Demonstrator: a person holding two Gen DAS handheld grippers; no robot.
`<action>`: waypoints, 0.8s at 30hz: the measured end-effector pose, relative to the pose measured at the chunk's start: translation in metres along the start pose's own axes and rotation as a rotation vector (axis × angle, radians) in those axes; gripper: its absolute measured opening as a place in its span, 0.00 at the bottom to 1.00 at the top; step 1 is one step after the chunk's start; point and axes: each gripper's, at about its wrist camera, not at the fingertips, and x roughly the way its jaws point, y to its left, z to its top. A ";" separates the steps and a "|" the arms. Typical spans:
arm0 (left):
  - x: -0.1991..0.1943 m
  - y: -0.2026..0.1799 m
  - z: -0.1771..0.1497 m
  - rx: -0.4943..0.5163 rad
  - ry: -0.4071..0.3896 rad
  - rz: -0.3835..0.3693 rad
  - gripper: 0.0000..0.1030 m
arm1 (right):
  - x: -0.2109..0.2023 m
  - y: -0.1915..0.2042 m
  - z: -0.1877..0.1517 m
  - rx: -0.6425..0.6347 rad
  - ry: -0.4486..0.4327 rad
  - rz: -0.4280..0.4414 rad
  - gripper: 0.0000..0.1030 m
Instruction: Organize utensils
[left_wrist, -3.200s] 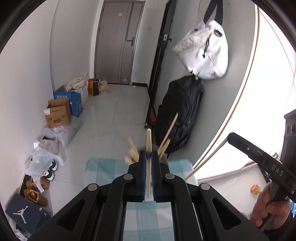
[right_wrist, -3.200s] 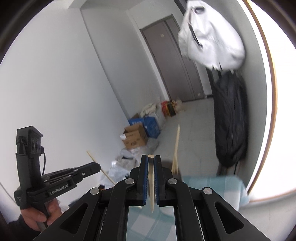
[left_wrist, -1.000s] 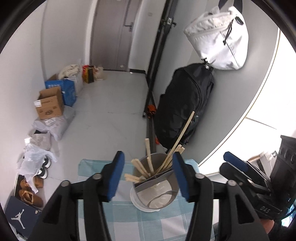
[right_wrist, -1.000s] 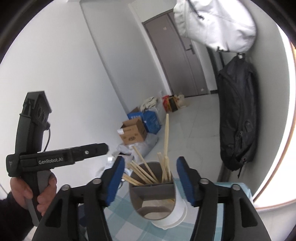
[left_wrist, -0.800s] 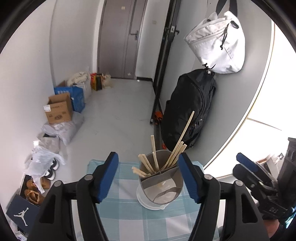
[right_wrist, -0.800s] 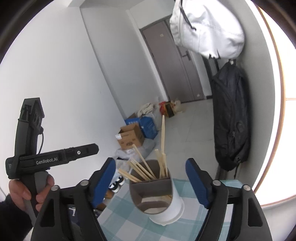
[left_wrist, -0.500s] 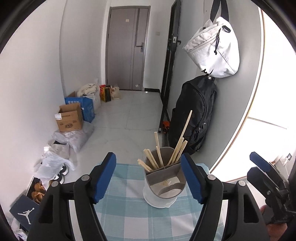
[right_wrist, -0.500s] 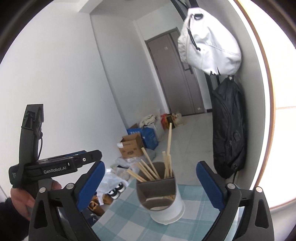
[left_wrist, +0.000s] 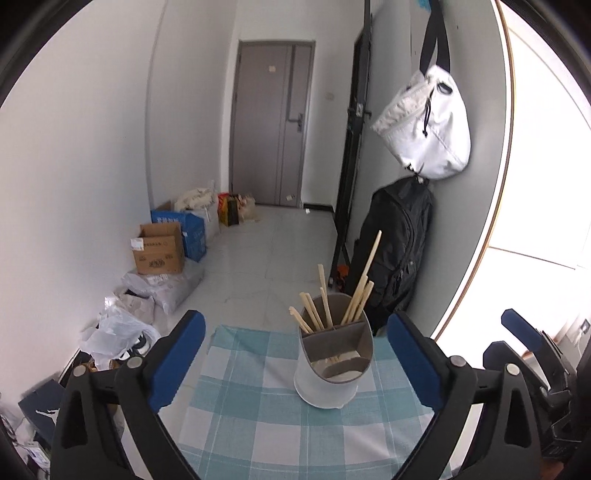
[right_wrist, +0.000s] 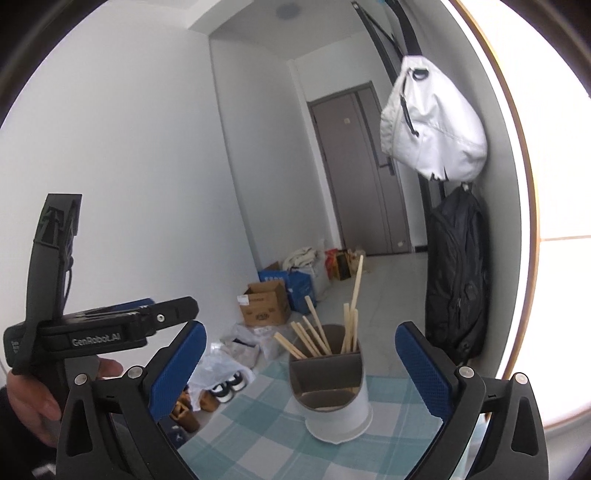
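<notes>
Now both tools are gaping wide with nothing between their blue pads: the left gripper (left_wrist: 293, 363), its jaws having just been opening further, and the right gripper (right_wrist: 299, 363). Ahead, the utensil holder (left_wrist: 332, 373) is standing upright on the checked tablecloth (left_wrist: 258, 435), wooden chopsticks (left_wrist: 356, 293) leaning in its rear compartments.

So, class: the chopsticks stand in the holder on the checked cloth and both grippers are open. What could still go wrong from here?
1. The chopsticks lean outward well above the holder; a passing gripper could catch the tallest and tip it.
2. The holder sits on a loose-looking checked cloth; dragging the cloth could topple it.
3. The left gripper and right gripper both frame the holder, so their fingers might collide.
</notes>
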 end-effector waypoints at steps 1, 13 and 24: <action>-0.002 0.002 -0.003 -0.001 -0.017 0.014 0.95 | -0.001 0.001 -0.003 -0.005 -0.006 -0.001 1.00; 0.007 0.011 -0.034 -0.023 -0.054 -0.011 0.97 | 0.005 -0.001 -0.041 -0.027 0.006 -0.035 1.00; 0.050 0.018 -0.054 -0.022 0.000 0.031 0.97 | 0.020 -0.007 -0.056 0.004 0.043 -0.060 1.00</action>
